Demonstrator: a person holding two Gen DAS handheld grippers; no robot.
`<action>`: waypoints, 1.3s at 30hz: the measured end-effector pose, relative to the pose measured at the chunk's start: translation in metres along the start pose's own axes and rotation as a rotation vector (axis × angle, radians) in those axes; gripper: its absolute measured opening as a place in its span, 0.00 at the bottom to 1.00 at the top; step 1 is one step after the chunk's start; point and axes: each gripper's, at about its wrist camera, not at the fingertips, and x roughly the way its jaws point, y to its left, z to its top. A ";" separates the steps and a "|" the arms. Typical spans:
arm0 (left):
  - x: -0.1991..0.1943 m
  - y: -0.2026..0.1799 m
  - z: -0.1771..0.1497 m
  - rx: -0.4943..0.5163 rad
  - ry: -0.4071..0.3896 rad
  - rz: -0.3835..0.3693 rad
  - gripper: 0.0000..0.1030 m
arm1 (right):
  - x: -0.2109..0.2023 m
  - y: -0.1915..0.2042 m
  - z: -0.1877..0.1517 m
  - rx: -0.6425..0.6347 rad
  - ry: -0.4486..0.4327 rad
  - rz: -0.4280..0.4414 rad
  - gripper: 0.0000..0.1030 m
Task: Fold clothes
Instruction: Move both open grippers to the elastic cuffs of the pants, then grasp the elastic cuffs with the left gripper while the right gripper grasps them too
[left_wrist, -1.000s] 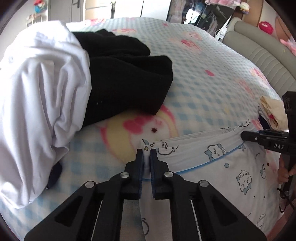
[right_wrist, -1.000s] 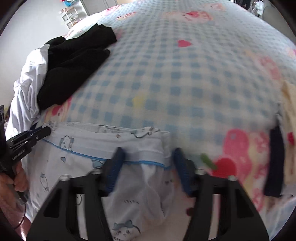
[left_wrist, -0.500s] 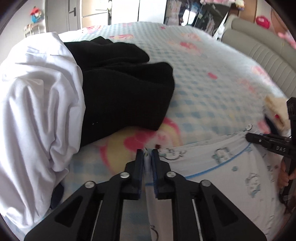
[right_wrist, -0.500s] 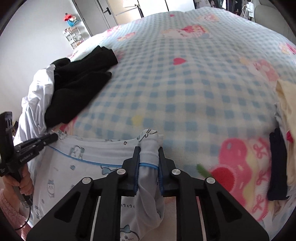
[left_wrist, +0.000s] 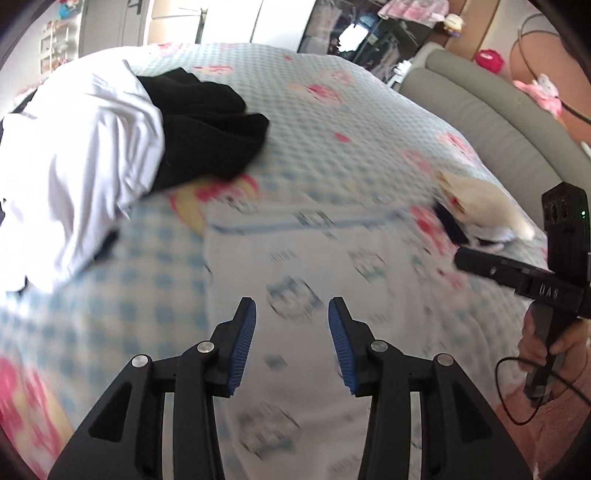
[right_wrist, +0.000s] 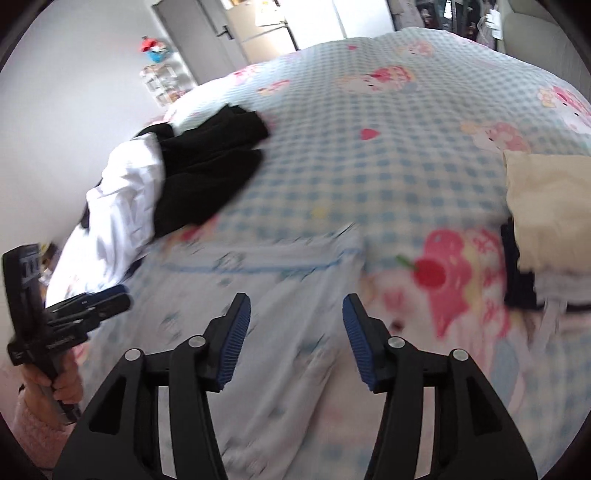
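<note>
Nearest in the left wrist view, the left gripper (left_wrist: 291, 308) hangs above the bed with its jaws opening, the blue-padded fingers (left_wrist: 243, 328) spread and nothing between them. Under it lies the printed white garment (left_wrist: 314, 266), flat on the checked bedspread (left_wrist: 332, 122), its blue-trimmed edge running across the far side; the cloth is blurred, so the print cannot be read. The right wrist view shows the right gripper (right_wrist: 295, 310) likewise released, jaws opening, empty, held over the same garment near its right-hand corner. Each camera catches the other tool at the frame's edge, gripped by a hand (left_wrist: 550, 343) with a pink fuzzy sleeve (right_wrist: 33, 417) showing at the wrist. Just beyond the garment's right side sits a stack of folded clothes (right_wrist: 546, 206), cream on top, with a dark piece (right_wrist: 517, 273) at its near edge. Beyond the garment's left side a crumpled white shirt (left_wrist: 81, 158) lies heaped, a black garment (left_wrist: 210, 129) lying against and partly over it. Farthest off are a grey padded headboard (left_wrist: 491, 110) and a doorway (right_wrist: 207, 40).
</note>
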 end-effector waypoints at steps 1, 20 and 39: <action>-0.002 -0.007 -0.010 0.000 0.009 -0.011 0.42 | -0.003 0.009 -0.011 -0.010 0.022 0.020 0.57; -0.044 -0.022 -0.135 -0.196 0.125 0.134 0.42 | -0.031 0.056 -0.171 0.066 0.157 -0.024 0.58; -0.035 0.010 -0.175 -0.456 0.165 -0.320 0.46 | -0.007 0.044 -0.195 0.187 0.262 0.208 0.50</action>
